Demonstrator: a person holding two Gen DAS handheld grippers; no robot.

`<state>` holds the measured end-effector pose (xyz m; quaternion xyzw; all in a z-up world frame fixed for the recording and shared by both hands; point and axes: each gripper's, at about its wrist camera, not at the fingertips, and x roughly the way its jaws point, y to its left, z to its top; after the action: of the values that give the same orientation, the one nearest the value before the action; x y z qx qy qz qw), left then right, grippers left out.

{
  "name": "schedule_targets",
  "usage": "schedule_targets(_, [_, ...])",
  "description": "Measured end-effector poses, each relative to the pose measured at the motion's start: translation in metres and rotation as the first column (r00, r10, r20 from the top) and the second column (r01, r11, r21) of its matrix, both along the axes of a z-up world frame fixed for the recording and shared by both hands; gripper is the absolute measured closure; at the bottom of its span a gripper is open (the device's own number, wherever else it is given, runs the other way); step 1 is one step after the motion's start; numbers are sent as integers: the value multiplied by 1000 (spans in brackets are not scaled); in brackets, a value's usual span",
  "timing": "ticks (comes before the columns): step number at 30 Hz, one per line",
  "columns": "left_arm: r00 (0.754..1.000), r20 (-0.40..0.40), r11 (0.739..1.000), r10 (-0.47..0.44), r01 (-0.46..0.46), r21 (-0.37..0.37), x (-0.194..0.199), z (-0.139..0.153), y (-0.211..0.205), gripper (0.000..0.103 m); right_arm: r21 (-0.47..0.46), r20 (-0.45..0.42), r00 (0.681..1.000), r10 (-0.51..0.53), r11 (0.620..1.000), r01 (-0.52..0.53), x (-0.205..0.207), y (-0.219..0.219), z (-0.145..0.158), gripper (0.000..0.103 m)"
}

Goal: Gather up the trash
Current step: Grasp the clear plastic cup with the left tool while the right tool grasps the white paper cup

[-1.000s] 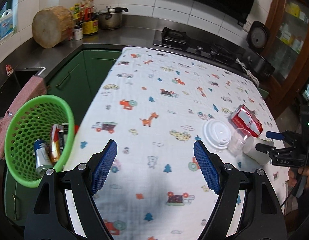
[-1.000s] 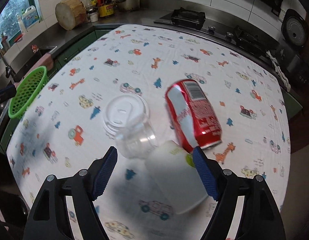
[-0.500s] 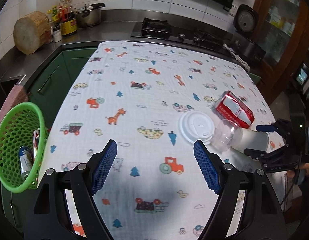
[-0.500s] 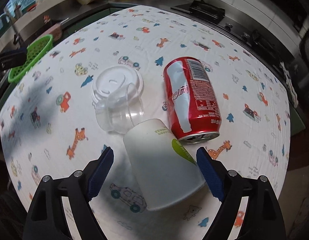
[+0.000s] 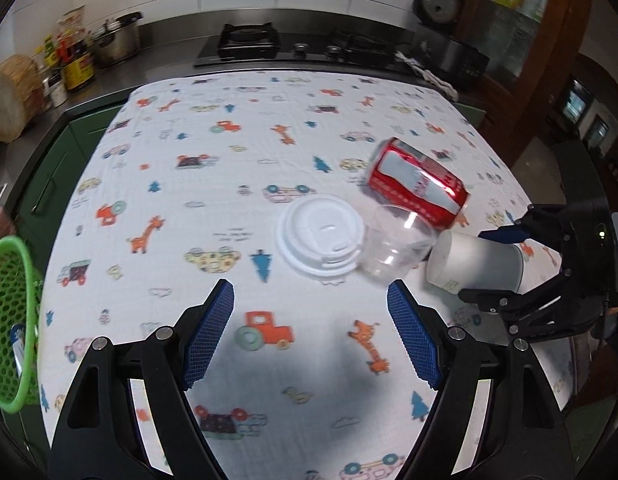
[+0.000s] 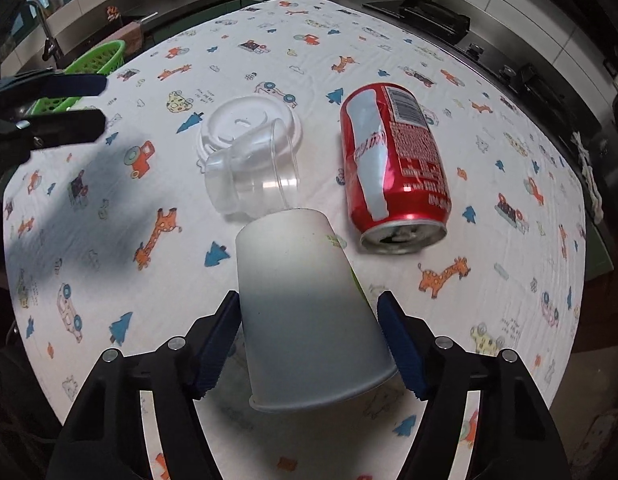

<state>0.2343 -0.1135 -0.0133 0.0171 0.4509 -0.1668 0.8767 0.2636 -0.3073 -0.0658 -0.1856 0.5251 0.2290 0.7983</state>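
A table covered by a white cloth [image 6: 293, 32] printed with cartoon animals and cars fills both views. At the lower centre of the right wrist view, the right gripper [image 6: 309, 336] is closing around a white paper cup [image 6: 305, 304] lying on its side, its left pad touching the wall. Above it lie a red can [image 6: 393, 160], a clear plastic cup [image 6: 255, 178] and a white lid [image 6: 233, 120]. The left gripper [image 5: 311, 334] hangs open over bare cloth. A green basket [image 5: 7, 320] sits at the left edge

The tablecloth [image 5: 269, 152] is viewed steeply downward from each wrist; the paper cup [image 6: 305, 312], nearer the right camera, is shared.
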Motion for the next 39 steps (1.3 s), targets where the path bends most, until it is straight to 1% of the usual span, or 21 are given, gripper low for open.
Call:
schedule_targets(4, [998, 0, 998, -62, 62, 6, 5, -7, -25, 25, 26, -5, 999, -36, 999, 37, -13, -13, 1, 37])
schedule_targets(6, [997, -2, 997, -75, 75, 14, 8, -10, -36, 25, 36, -12, 999, -52, 998, 53, -19, -21, 1, 37])
schedule_targets(8, [995, 6, 995, -101, 101, 9, 10, -13, -48, 25, 39, -18, 998, -64, 997, 65, -23, -27, 0, 37])
schedule_targets(11, [991, 26, 991, -130, 129, 20, 11, -16, -62, 25, 45, -29, 997, -73, 996, 74, -29, -35, -3, 38])
schedule_targets(19, [988, 14, 987, -157, 156, 40, 27, -30, -85, 25, 57, -37, 997, -64, 996, 66, -33, -39, -6, 37])
schedule_targets(28, [982, 11, 978, -187, 185, 100, 38, -44, -102, 25, 42, -41, 998, -48, 998, 49, -28, -36, -12, 37])
schedule_targets(29, [982, 8, 977, -188, 187, 103, 39, -45, -103, 25, 41, -42, 998, -48, 998, 49, -28, -36, -13, 37])
schedule_targets(32, [982, -6, 978, -189, 189, 89, 42, -48, -102, 39, 38, -43, 998, -50, 998, 52, -26, -35, -14, 37])
schedule_targets(34, [982, 1, 979, -188, 187, 86, 41, -48, -101, 40, 35, -42, 998, -54, 998, 56, -26, -34, -15, 37])
schedule_targets(39, [980, 27, 975, -197, 193, 106, 35, -45, -101, 42, 41, -39, 997, -65, 997, 67, -25, -32, -14, 38])
